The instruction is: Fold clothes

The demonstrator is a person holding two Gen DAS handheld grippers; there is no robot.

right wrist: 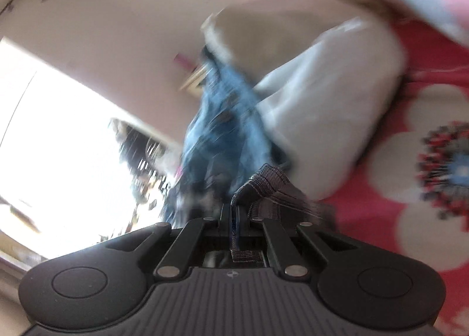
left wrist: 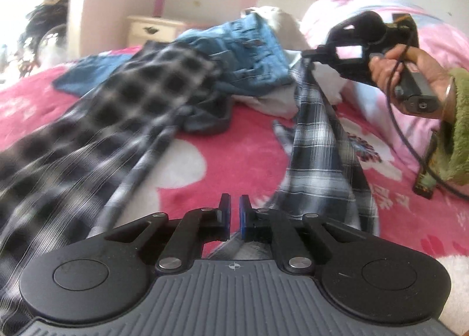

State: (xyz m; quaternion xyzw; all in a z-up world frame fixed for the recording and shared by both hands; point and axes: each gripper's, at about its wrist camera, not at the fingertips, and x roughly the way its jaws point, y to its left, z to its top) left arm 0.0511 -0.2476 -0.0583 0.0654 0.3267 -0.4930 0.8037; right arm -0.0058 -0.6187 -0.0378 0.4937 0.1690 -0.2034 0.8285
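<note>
My left gripper (left wrist: pixel 235 204) hangs low over the pink flowered blanket (left wrist: pixel 240 145), its blue pads drawn almost together with a thin slit between them; I see no cloth caught in that slit, though plaid fabric lies just below the fingers and I cannot tell if an edge is nipped there. My right gripper (right wrist: pixel 231 210) is clenched on a corner of the plaid shirt (left wrist: pixel 319 145), the hemmed edge bunching up out of the closed pads. From the left view, my right hand (left wrist: pixel 410 69), in a green fleece sleeve (left wrist: pixel 460 131), holds that gripper up at the right, and the shirt hangs from it in a taut strip down to the blanket. The rest of the shirt spreads blurred across the left, with one narrow strip running toward my left gripper. Between the two spans lies bare blanket, open room. Behind it a heap of blue jeans (left wrist: pixel 249 51) and a white garment (left wrist: pixel 278 101) crowds the middle, touching the shirt's far edge. A pink pillow (left wrist: pixel 425 31) sits to the right, a cream nightstand (left wrist: pixel 152 28) stands beyond the bed's left edge.
</note>
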